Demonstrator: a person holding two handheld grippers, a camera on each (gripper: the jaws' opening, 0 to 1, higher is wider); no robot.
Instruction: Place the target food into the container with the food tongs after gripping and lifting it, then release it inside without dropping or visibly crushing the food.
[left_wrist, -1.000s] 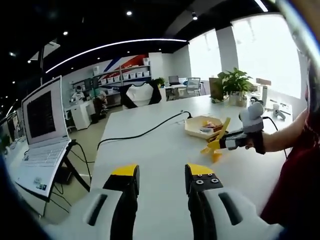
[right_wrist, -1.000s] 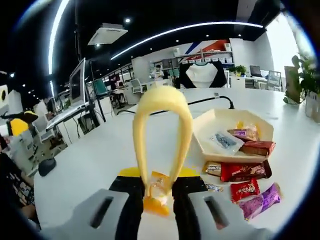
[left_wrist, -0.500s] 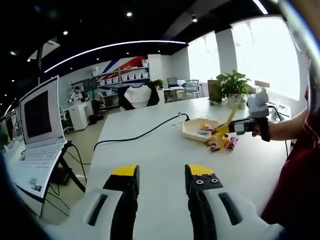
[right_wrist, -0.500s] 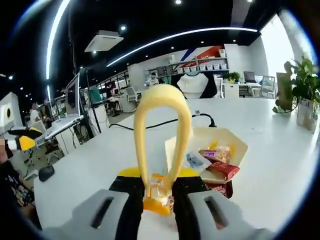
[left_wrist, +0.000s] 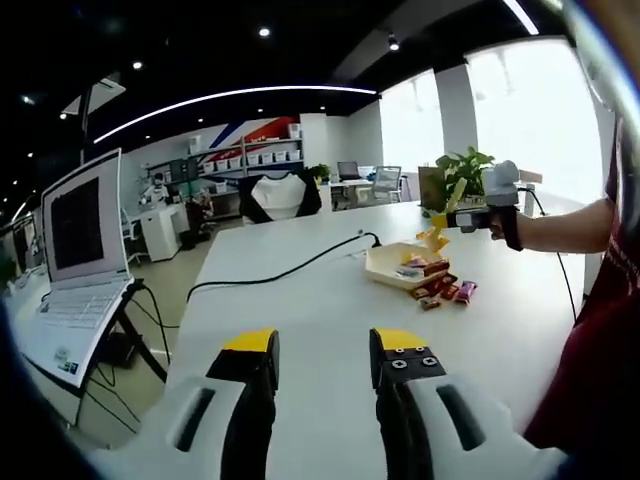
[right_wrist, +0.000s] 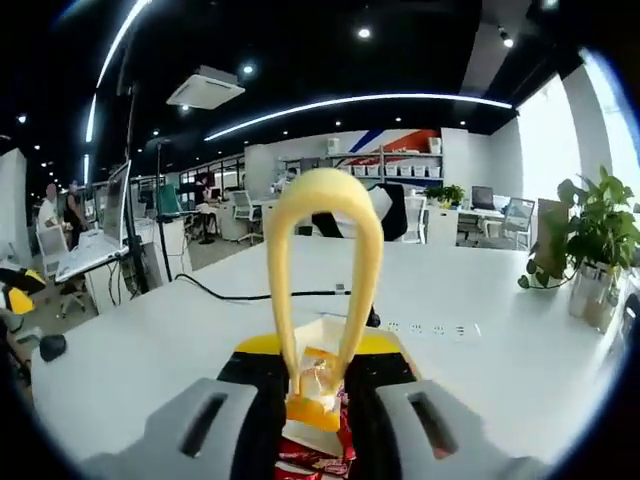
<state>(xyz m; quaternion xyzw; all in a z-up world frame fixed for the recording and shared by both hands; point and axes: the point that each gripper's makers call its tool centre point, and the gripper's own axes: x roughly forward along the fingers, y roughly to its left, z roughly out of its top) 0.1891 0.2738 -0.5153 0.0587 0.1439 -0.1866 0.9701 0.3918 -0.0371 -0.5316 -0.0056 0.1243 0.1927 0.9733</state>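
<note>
My left gripper (left_wrist: 325, 350) hovers open over the near part of the white table (left_wrist: 300, 310), with nothing between its yellow-tipped jaws. Far right, a hand holds my right gripper (left_wrist: 487, 207) in the air above the shallow beige container (left_wrist: 392, 264). That gripper (right_wrist: 318, 362) is shut on the yellow food tongs (right_wrist: 322, 260). The tongs pinch an orange-wrapped snack (right_wrist: 315, 388), which hangs over the container (right_wrist: 322, 333) below. Several wrapped snacks (left_wrist: 442, 291) lie on the table beside the container.
A laptop (left_wrist: 82, 250) stands on a stand at the left edge. A black cable (left_wrist: 290, 266) runs across the table to a power strip (right_wrist: 430, 327). A potted plant (right_wrist: 592, 240) sits at the far right. The person's arm (left_wrist: 570, 225) reaches in from the right.
My right gripper has lifted the tongs and the orange snack off the table and carried them up over the container. My left gripper has stayed put.
</note>
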